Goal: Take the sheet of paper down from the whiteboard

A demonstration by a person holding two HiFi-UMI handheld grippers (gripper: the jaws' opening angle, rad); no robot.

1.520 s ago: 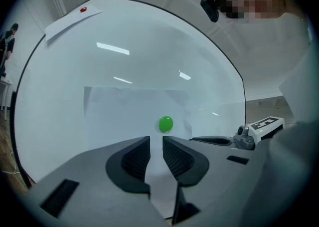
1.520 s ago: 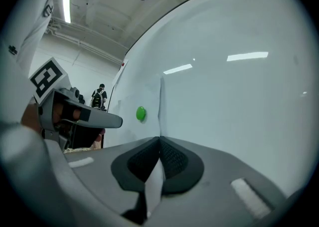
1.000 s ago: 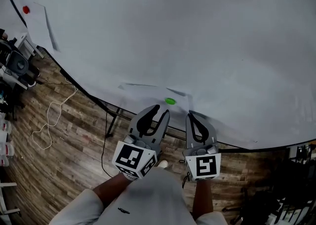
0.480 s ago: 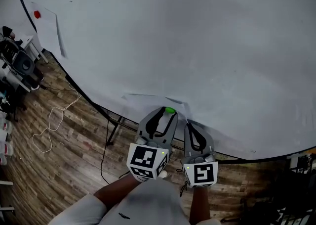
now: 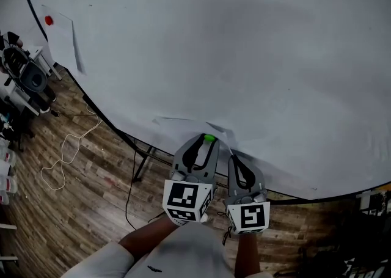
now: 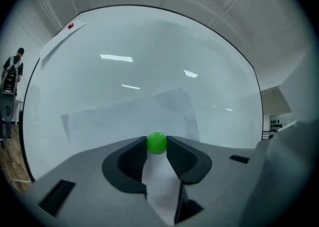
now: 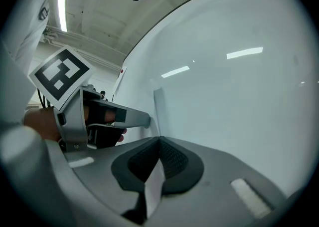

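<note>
Closing in on the green magnet, our left hand-held gripper has moved up from just below it. Its jaws have just been narrowing and now pinch it from both sides. Our right hand-held gripper hasn't budged, pressed together on the sheet's edge. Sheet still pinned low on the whiteboard. We judge pulling the magnet off comes next, freeing it.

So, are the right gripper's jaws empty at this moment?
No, the right gripper is shut on an edge of the sheet of paper.
</note>
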